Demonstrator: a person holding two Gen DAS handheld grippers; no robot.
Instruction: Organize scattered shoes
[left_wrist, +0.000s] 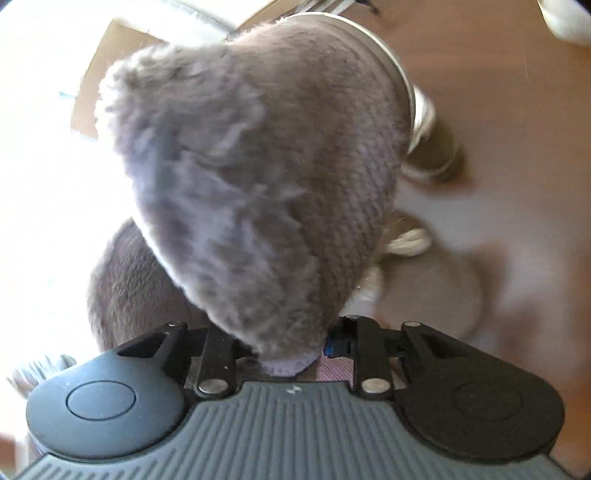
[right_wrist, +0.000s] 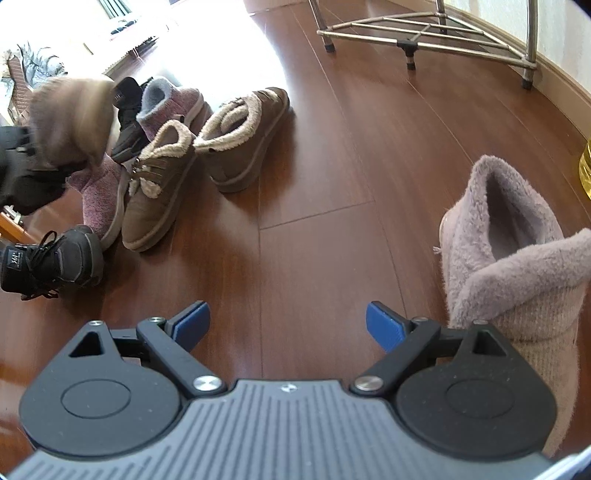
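One fuzzy grey boot (left_wrist: 258, 177) hangs pinched in the left gripper's (left_wrist: 325, 347) jaws; the right gripper's (right_wrist: 288, 325) jaws gape empty

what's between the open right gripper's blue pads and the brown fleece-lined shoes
Only bare wooden floor between the right gripper and the brown fleece-lined shoes, in the right wrist view.

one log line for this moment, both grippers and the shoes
left gripper: shut on grey fuzzy boot, lifted | right gripper: open, empty | matching boot: on floor | shoe pile: unsorted

Strong window glare blows out upper left of both views. Fuzzy boot (left_wrist: 258, 177) above left fingers motion-blurred; fisheye bends edges.
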